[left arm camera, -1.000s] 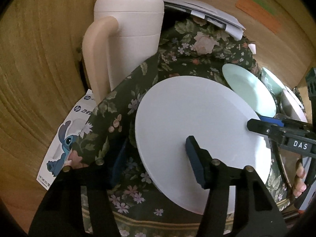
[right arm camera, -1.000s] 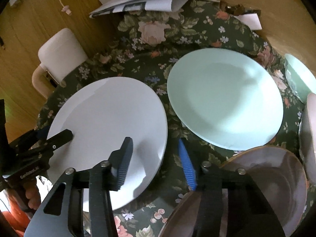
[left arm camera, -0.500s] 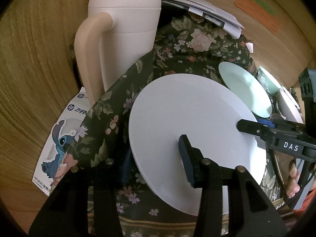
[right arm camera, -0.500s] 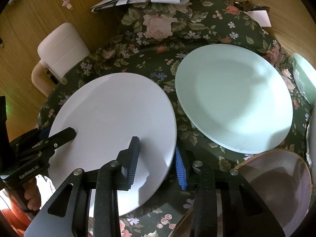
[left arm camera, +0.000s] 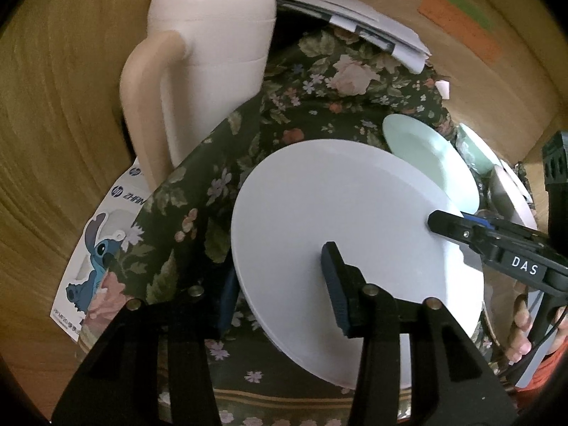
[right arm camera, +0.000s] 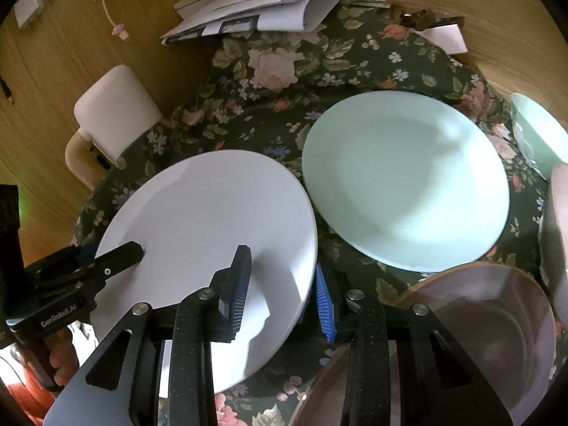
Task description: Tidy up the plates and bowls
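A white plate [left arm camera: 340,227] [right arm camera: 213,234] lies on the floral cloth, tilted up a little. My left gripper [left arm camera: 280,284] straddles its near-left rim, jaws apart, one finger over the plate and one under the edge. My right gripper [right arm camera: 284,284] straddles its right rim the same way, with a gap still showing at each pad. A pale green plate [right arm camera: 404,181] [left arm camera: 429,159] lies flat just right of the white one. A brown bowl [right arm camera: 490,323] sits at the near right. A green bowl [right arm camera: 539,131] is at the far right edge.
A cream chair back [left arm camera: 209,60] [right arm camera: 113,110] stands at the table's left edge. Folded papers [right arm camera: 262,0] [left arm camera: 355,17] lie at the far side. A Stitch sticker sheet [left arm camera: 96,255] lies on the floor at left. A pale dish rim [right arm camera: 557,234] shows at right.
Both grippers have slid further onto the white plate's rim and narrowed. The plate's right edge has shifted slightly toward the green plate.
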`<state>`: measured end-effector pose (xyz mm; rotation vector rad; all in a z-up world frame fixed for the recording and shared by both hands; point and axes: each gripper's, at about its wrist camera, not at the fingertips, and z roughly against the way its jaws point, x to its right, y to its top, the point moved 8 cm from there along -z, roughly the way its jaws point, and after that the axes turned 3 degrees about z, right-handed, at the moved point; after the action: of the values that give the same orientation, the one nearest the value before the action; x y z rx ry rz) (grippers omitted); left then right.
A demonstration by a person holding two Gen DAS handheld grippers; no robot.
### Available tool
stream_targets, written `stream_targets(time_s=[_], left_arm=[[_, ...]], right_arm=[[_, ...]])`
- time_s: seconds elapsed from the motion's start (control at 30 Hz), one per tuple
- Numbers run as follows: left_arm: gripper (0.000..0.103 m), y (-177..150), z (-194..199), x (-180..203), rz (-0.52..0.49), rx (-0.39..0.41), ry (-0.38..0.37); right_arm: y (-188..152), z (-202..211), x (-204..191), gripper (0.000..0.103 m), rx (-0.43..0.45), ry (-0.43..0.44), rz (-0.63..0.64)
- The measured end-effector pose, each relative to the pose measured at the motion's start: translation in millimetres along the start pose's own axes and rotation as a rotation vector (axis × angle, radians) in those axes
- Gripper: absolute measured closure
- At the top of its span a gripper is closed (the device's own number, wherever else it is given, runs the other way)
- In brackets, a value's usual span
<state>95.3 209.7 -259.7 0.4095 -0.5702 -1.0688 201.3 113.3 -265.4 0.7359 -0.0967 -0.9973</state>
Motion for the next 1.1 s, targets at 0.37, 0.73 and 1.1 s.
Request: stream_targets(time_s=[0.37,0.73,1.1], left_arm=[[0.059,10.2,11.6,26.4,-0.044,0.047,-0.034],[0.059,15.0,21.6,59.6,-0.095,0.072,-0.073],[0.059,11.7,31.3,100.1,-0.156,0.082,-0.115]], right_arm=[[3.4,32.7,13.6,0.072,0.076,-0.026,-0.027],[0.8,66.3,31.8,0.072,0.140,-0.060,-0.053],[-13.3,97.8,58.9,0.072,0.187,-0.097,-0.095]])
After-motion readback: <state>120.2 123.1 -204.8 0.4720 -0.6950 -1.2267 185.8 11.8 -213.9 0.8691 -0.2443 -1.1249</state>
